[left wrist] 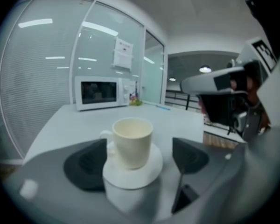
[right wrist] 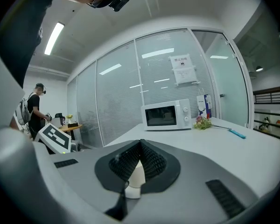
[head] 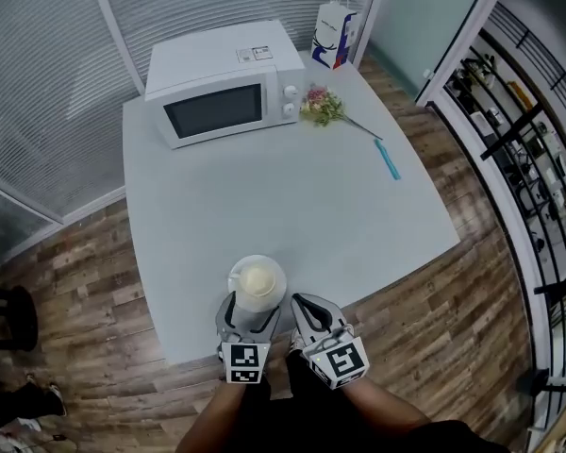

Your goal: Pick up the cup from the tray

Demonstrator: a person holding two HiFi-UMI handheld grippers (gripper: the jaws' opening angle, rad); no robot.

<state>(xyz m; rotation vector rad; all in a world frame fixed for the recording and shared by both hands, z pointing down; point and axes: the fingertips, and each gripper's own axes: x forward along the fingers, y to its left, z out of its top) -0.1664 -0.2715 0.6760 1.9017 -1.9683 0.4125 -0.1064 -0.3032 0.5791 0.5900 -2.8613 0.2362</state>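
A cream cup (head: 257, 278) stands upright on a round white saucer (head: 234, 283) close to the table's near edge. My left gripper (head: 253, 306) is open, with its jaws standing wide on either side of the saucer and cup and not pressing on them. In the left gripper view the cup (left wrist: 132, 141) sits on the saucer (left wrist: 148, 169) between the dark pads (left wrist: 86, 164), its handle turned left. My right gripper (head: 300, 302) sits just right of the cup, shut with nothing held; in its own view the right gripper (right wrist: 140, 146) has its pads meeting, and the cup (right wrist: 137, 174) shows beneath them.
A white microwave (head: 222, 92) stands at the table's far side, with a paper bag (head: 333, 34), a small bunch of flowers (head: 323, 107) and a blue pen (head: 388, 159) to its right. Glass partitions lie behind, wooden floor around the table (head: 292, 206). A person (right wrist: 35, 111) stands far off.
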